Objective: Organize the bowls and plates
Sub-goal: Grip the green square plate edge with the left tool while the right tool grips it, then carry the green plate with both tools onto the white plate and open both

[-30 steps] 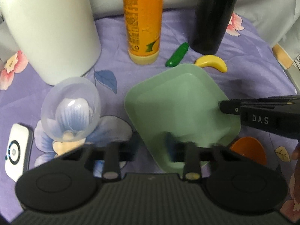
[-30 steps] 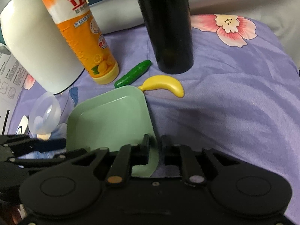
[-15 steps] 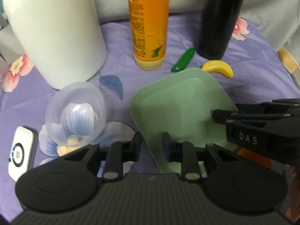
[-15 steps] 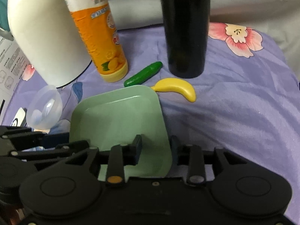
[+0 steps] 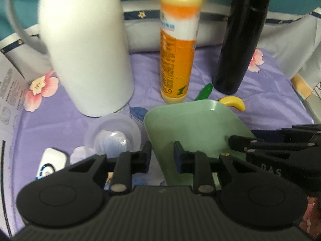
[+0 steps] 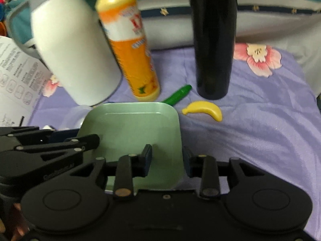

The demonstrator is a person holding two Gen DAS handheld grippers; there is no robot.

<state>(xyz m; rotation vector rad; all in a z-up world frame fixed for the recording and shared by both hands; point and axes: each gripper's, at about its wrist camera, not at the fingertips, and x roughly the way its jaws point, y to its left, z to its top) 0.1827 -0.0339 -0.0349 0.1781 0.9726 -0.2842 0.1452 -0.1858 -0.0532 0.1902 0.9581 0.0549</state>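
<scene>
A square pale-green plate (image 5: 192, 124) lies on the purple flowered cloth, also in the right wrist view (image 6: 130, 128). My left gripper (image 5: 162, 156) is open, its jaws straddling the plate's near left edge. My right gripper (image 6: 167, 159) is open, its jaws straddling the plate's near right edge. A small clear plastic bowl (image 5: 113, 135) sits just left of the plate; in the right wrist view only a sliver of it (image 6: 74, 113) shows behind the plate.
Behind the plate stand a white jug (image 5: 86, 50), an orange bottle (image 5: 176, 56) and a black flask (image 5: 238, 46). A toy cucumber (image 5: 204, 91) and toy banana (image 5: 233, 102) lie by the plate's far edge. A white device (image 5: 50, 161) lies near left. Printed paper (image 6: 16, 76) at left.
Both grippers have opened wider around the plate's edges. Both cameras have tilted up and pulled back, so the tall containers now show in full. The plate stays between the jaws.
</scene>
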